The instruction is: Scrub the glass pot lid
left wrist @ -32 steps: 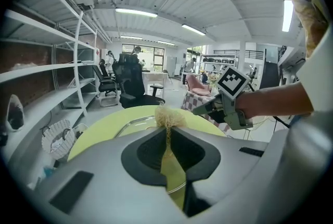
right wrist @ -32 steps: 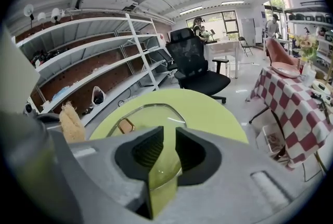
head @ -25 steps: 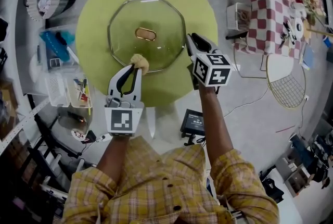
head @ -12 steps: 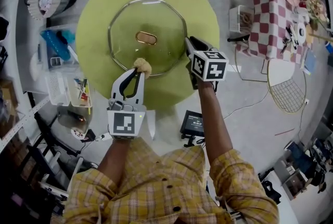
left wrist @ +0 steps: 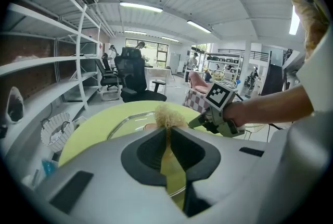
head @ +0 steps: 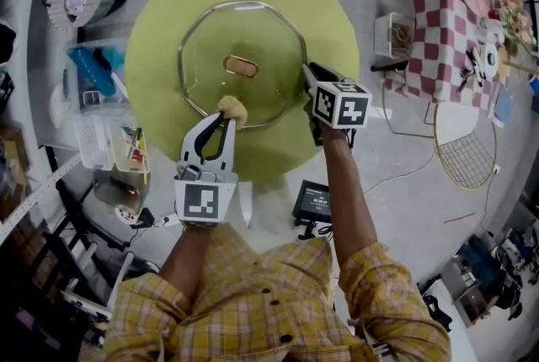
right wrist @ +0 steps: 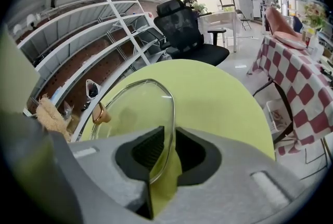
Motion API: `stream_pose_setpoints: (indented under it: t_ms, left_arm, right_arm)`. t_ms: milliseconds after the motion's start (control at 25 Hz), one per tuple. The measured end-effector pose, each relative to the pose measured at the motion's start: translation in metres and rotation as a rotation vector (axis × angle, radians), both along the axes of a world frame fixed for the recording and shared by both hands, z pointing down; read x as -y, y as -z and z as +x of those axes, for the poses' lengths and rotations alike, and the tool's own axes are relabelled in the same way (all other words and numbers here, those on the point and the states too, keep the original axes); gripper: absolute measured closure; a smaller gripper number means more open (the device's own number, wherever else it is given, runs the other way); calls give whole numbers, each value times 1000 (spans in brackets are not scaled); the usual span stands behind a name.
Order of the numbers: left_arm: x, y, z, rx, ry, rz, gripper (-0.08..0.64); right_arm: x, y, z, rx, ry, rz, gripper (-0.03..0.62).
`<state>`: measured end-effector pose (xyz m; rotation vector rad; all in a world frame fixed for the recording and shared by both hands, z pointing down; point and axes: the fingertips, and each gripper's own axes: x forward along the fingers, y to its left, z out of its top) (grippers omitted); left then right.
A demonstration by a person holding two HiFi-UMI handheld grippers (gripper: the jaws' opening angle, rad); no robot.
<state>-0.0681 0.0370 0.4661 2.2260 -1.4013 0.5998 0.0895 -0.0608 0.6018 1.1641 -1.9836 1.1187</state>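
Along the wall in both gripper views, long white shelving (left wrist: 49, 64). In the middle of the head view, a round green table (head: 328, 23), with grey floor around it. To its right and well apart, a smaller table under a red-and-white checked cloth (head: 438, 15). Beyond the green table, in the right gripper view, a black office chair (right wrist: 187, 30).

On the middle of the green table, the glass pot lid (head: 210, 40): clear, wide, with a metal rim, taking up much of the tabletop.

At the lid's right edge, the right gripper (head: 310, 72), held in a hand in a yellow plaid sleeve. Jaws drawn in narrow on the lid's rim, which runs straight between them in the right gripper view (right wrist: 165, 139).

At the lid's near edge, the left gripper (head: 222, 119), pointing away from the person. Jaws pinched together on a tan fibrous scrubber (head: 232, 109), which sticks out past their tips (left wrist: 167, 116). Sits on the glass just inside the near rim in the head view; cannot tell how hard the contact is.

At the lid's centre, a small oval gold-coloured knob (head: 241, 66), well apart from both grippers and the scrubber.
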Motion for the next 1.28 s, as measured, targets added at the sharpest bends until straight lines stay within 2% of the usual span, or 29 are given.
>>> stream_pose_setpoints:
  t_ms: [400, 480, 600, 720, 880, 1080, 1280]
  left_arm:
    - [1, -7, -7, -3, 6, -14, 531]
    - [2, -8, -10, -3, 8, -21, 531]
    - [0, -16, -15, -4, -5, -64, 531]
    - [-3, -32, -17, 20, -39, -127, 531]
    - [-4, -54, -19, 71, -118, -170, 531]
    - [-3, -66, -24, 89, -137, -236, 531]
    - [-1, -80, -23, 159, -173, -298, 531]
  right_arm:
    - [2, -5, -2, 36, 10, -50, 552]
    - [1, -5, -1, 66, 2, -67, 552]
    - [1, -6, 0, 121, -11, -92, 549]
    - [2, -6, -2, 116, 8, -93, 549]
    - [2, -6, -3, 111, 50, -94, 549]
    - [0, -8, -5, 126, 92, -106, 548]
    - [3, -8, -4, 164, 78, -94, 548]
